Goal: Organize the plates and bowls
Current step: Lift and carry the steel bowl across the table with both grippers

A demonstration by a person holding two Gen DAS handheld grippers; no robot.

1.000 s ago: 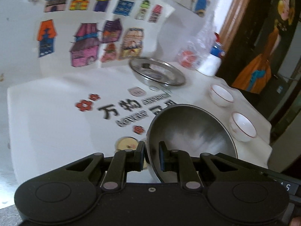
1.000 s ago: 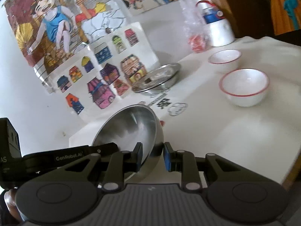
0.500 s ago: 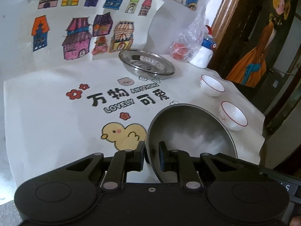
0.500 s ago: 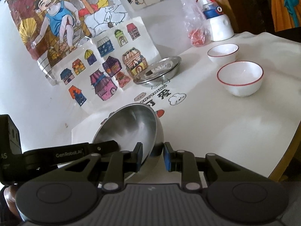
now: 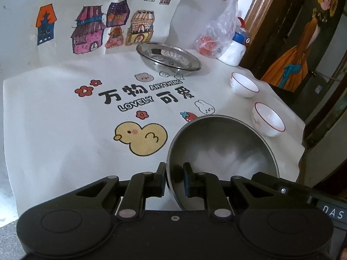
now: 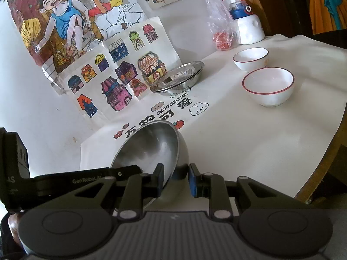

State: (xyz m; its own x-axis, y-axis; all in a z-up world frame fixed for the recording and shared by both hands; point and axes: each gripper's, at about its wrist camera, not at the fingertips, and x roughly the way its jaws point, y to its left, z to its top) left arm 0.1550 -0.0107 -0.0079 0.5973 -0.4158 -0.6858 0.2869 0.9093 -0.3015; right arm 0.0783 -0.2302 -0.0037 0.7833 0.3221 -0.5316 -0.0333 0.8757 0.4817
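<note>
A steel bowl (image 5: 221, 147) (image 6: 151, 147) hangs tilted above the printed tablecloth (image 5: 54, 119), held from two sides. My left gripper (image 5: 175, 177) is shut on its near rim, one pad inside and one outside. My right gripper (image 6: 176, 181) is shut on the opposite rim in the same way. A shallow steel plate (image 5: 169, 58) (image 6: 177, 78) sits at the back of the cloth by the wall. Two white bowls with red rims stand to the right, one farther (image 5: 244, 84) (image 6: 251, 58) and one nearer (image 5: 269, 119) (image 6: 267, 84).
A white bottle with a blue cap (image 5: 236, 47) (image 6: 247, 26) and a clear plastic bag (image 5: 216, 41) (image 6: 221, 30) stand in the back right corner. Children's drawings lean on the wall behind. The table edge (image 6: 321, 162) drops off at the right, close to the nearer white bowl.
Both views have tipped down a little, so the plate and white bowls sit higher in frame and the duck print shows. The steel bowl stays gripped the same way.
</note>
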